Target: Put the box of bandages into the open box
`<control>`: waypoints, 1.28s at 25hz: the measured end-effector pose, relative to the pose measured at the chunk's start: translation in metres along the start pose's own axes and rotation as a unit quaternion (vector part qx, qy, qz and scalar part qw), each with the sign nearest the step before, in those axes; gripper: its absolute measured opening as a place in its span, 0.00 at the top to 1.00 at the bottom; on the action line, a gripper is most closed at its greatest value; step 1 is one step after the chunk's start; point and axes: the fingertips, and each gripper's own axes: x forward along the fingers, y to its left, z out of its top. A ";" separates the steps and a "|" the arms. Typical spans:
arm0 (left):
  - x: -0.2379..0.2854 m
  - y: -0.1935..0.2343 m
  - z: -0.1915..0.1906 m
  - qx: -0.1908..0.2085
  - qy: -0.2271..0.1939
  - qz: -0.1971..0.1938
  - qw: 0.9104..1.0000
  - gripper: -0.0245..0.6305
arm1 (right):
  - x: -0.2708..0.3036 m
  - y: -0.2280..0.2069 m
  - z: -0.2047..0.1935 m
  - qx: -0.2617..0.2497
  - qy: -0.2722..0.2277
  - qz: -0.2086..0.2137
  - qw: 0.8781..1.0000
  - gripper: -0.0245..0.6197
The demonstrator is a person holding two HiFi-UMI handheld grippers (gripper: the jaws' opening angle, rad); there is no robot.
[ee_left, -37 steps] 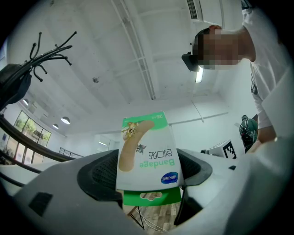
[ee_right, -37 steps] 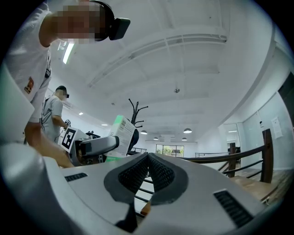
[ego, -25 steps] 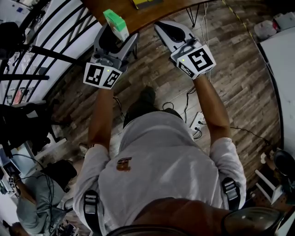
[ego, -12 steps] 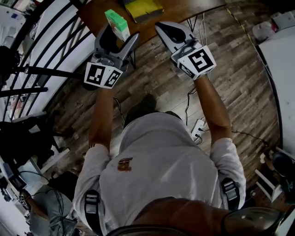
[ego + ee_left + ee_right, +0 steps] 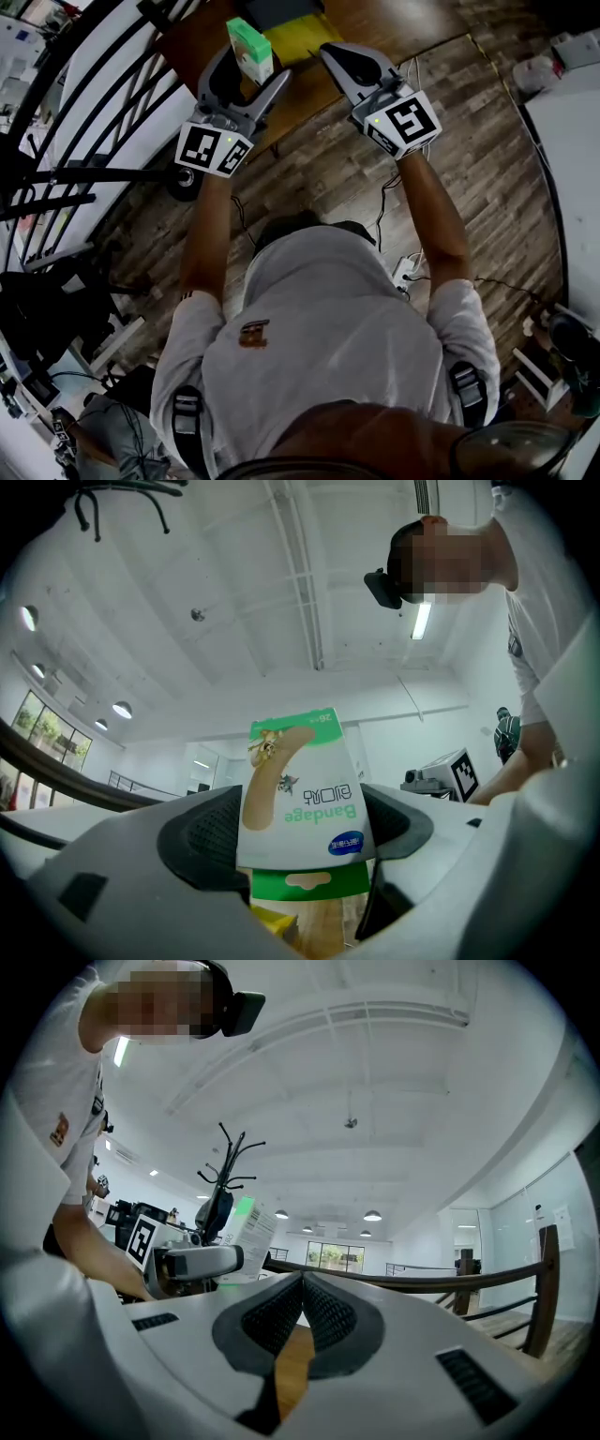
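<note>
The box of bandages (image 5: 249, 49) is white with green ends and a tan bandage picture. The left gripper (image 5: 249, 73) and right gripper (image 5: 330, 52) are light grey, with black-and-white square marks. Their fingers (image 5: 330, 1314) are black and dotted. The table (image 5: 403, 19) is brown. The floor (image 5: 487, 187) has grey-brown wood stripes.
</note>
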 end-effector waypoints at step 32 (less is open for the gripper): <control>0.114 0.111 -0.134 0.042 0.158 -0.016 0.986 0.35 | 0.091 -0.151 -0.069 0.018 0.053 -0.005 0.998 0.91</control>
